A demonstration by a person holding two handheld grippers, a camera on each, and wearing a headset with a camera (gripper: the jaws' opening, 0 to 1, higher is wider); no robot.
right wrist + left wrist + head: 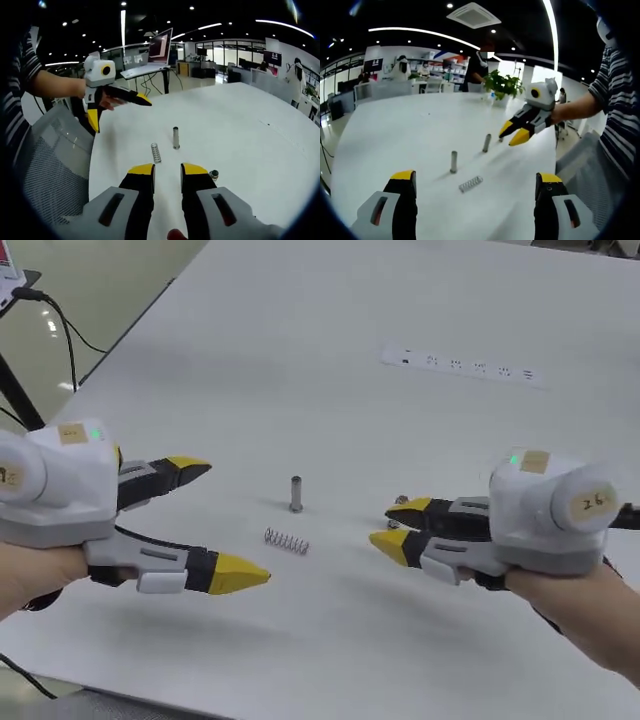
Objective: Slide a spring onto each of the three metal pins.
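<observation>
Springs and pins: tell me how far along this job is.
Done: nothing yet; the pin beside the spring and the second pin by the right tool both stand bare. In hand: nothing; the left tool, wide open, and the right tool, slightly open, are empty. The spring lies loose on the table between them. Left: every spring to be slid on, starting with this one.

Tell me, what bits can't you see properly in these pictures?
Metal pin by the right gripper: head view, mostly hidden behind it.
Spring: head view, coils too small to count.
Power strip: head view, markings too blurred to read.
Left gripper: head view, body cut off by the left edge.
</observation>
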